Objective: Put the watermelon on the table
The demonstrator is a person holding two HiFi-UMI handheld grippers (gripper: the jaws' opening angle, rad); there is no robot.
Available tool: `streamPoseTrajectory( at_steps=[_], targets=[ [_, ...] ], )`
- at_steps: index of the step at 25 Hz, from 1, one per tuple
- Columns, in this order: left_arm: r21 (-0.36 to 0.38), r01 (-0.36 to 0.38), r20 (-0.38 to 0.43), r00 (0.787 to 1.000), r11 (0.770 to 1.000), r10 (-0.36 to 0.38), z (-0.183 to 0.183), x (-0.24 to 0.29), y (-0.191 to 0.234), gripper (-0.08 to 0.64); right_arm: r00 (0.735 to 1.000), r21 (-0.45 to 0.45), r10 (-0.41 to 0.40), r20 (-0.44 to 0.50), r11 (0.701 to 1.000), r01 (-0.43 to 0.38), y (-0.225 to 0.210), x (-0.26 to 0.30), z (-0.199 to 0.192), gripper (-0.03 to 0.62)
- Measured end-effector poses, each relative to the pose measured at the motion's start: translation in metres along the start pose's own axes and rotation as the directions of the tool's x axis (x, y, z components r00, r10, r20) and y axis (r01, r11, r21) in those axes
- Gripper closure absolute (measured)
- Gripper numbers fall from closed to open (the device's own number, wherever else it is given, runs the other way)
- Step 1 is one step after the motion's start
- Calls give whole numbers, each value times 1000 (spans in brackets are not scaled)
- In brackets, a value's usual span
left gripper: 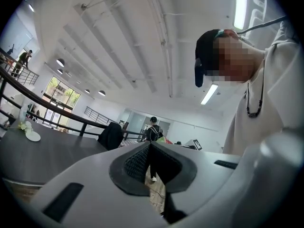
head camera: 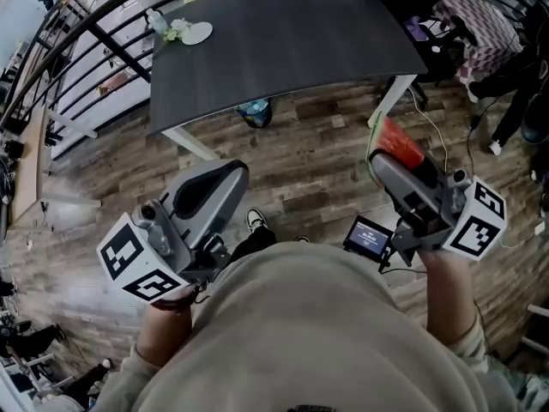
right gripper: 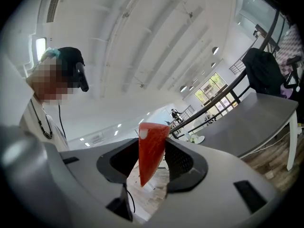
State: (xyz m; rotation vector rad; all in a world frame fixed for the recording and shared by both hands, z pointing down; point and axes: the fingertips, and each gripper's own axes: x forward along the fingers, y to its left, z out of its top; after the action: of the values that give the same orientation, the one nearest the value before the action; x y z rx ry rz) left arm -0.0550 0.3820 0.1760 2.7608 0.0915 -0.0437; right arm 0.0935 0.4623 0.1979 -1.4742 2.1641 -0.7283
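So we count two claws, the left claw (head camera: pixel 225 177) and the right claw (head camera: pixel 378 163), one watermelon slice (head camera: pixel 401 143) in the right claw, one dark table (head camera: pixel 283 41) ahead of both, one white plate (head camera: pixel 196 33) out beyond the left claw.

Shows bright, even light from ceiling strip lights (left gripper: pixel 241 6) and far windows (left gripper: pixel 61 93). Casts only soft shadows. Bends strongly at edges; darkens to black corners outside the head view.

Free room: tabletop (head camera: pixel 292 41) lying bare across its middle and right.
Obstacle: plate (head camera: pixel 196 33) sitting at far-left corner.
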Motion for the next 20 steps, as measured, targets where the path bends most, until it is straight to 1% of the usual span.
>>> streamPoseTrajectory(
  at_steps=[3,7,11,16,20],
  targets=[
    [-4,24,5,1000,1000,-24,6,7,14,558,1000,-8,-26,16,1000,26,-5,2,9,411],
    [-22,55,-10,998,998,-55,-4,12,30,558,998,8,-39,44,999,39,-14,11,8,411],
    [-21,86,-17,996,996,-86,4,11,57,558,998,-1,-55,43,998,56,-18,37,9,411],
    [4,107,-26,994,994,-107,19,4,101,558,996,-12,-76,48,997,77,-25,79,15,411],
    [45,119,-62,991,992,-116,19,-11,130,558,992,-32,-96,76,995,99,-24,118,18,411]
  ],
)
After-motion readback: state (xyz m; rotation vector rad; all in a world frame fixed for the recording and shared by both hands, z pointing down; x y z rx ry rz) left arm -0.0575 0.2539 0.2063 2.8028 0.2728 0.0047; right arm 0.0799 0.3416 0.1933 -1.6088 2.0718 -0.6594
